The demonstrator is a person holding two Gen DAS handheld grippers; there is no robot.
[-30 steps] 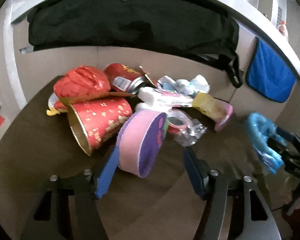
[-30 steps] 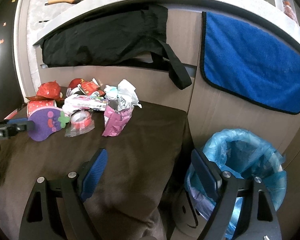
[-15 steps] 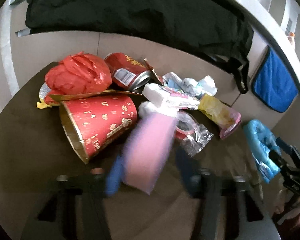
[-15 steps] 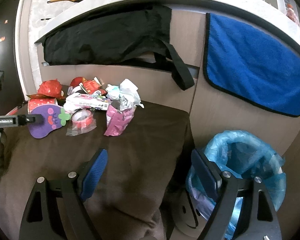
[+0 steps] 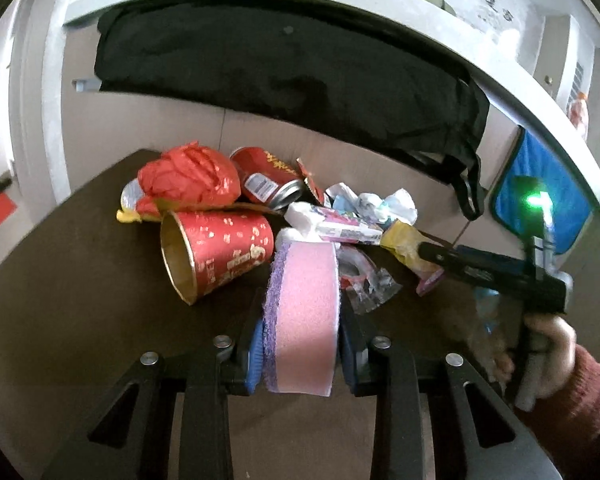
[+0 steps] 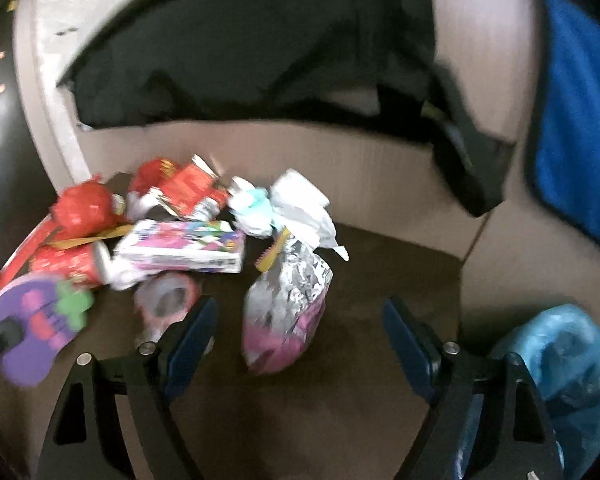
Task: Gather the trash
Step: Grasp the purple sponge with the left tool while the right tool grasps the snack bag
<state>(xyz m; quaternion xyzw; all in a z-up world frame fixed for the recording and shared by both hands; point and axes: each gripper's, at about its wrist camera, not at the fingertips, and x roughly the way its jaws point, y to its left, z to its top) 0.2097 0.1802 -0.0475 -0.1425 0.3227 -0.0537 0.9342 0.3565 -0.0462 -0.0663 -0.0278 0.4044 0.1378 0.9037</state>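
**Left gripper pinches the sponge, right gripper spread before the foil pouch**

On the dark table [image 5: 60, 280] the red paper cup [image 5: 216, 252] lies on its side at the left of the trash heap. Just right of it, the left gripper [image 5: 300, 344] is clamped on the pink-and-purple sponge [image 5: 300, 320], both blue pads pressed against its sides, holding it edge-on. Further right, the right gripper [image 6: 300, 344] stands wide apart, gripping nothing, with the silver-and-pink foil pouch [image 6: 288, 308] between and just ahead of its fingers. The blue-lined trash bin [image 6: 556, 364] sits at far right.
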